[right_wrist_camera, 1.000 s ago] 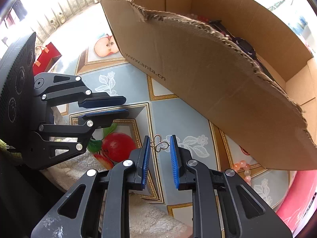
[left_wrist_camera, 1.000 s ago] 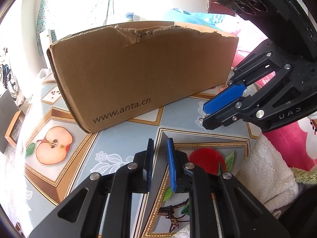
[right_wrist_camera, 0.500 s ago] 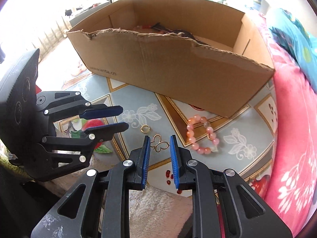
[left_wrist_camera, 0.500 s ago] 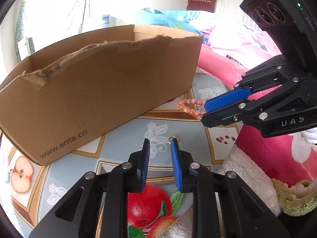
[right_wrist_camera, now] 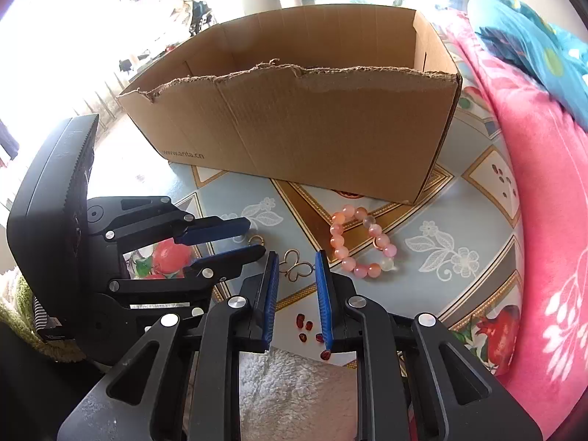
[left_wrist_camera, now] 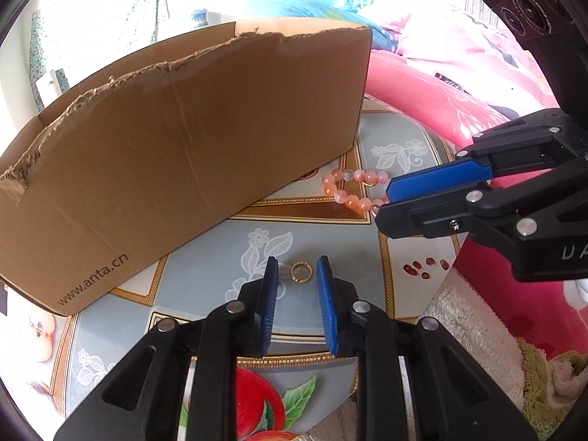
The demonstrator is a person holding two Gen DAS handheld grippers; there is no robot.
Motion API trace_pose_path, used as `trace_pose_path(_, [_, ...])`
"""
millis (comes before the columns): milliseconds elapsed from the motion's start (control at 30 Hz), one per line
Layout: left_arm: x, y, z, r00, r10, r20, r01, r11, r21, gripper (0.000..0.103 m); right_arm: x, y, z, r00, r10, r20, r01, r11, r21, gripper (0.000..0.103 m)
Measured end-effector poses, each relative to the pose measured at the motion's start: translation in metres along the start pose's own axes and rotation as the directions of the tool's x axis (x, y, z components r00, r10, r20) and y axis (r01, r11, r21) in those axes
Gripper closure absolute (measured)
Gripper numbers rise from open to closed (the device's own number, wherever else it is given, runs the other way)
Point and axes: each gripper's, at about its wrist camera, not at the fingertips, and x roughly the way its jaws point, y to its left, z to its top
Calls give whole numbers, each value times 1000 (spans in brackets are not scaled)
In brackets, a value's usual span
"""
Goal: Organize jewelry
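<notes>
Hovering low, you had your left gripper (left_wrist_camera: 294, 275) tilted steeply down at the tablecloth (left_wrist_camera: 205, 246), its jaws narrowly parted with nothing pinched. The gold ring (left_wrist_camera: 301, 272) lay flat just ahead of the tips, lined up with the gap but not in it. Your right gripper (right_wrist_camera: 296, 268) pointed down at much the same slant, close beside the left, jaws held at a slim gap; the butterfly-shaped wire charm (right_wrist_camera: 297, 265) sat right between the tips, and I couldn't tell whether the pads were gripping it or just framing it.

My worry from there: both pieces were thin and flat on a slick cloth, so a shallow close could have skated the ring forward or flipped it out sideways. With the two claws that near each other, a careless swing might also have knocked them together.

Just past the right tips, a little to their right, lay the pink bead bracelet (right_wrist_camera: 362, 242), loose on the table. Beyond everything stood the cardboard box (right_wrist_camera: 294, 125), torn rim up, open and waiting.
</notes>
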Motion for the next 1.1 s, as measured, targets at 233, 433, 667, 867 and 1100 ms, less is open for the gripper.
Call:
trace_pose_path(233, [6,-2,7,1000,28,-4,-28,999,26,93,-2,-3,0,1000,20,20,-20,1000,15,85])
trace_pose_path(433, [4,0,8,1000,27,-1,-27,999,33,99,-3,-6,-2,999,23,27,-24,999,23,85])
trace_pose_path(667, [-3,5,8,1000,2,12,-2,1000,13,99,-5,-5,-1,999,20,35,-21,999,26,85])
trace_pose_path(867, [-17,11,6,999,19,47,-20,999,28,99,-4,-4,-2,999,23,34,-24,999,23,85])
trace_pose_path(1100, [-5,9,3,999,43,-22,-41,996,80,99,-3,-6,-2,999,35,35,-36,999,22,85])
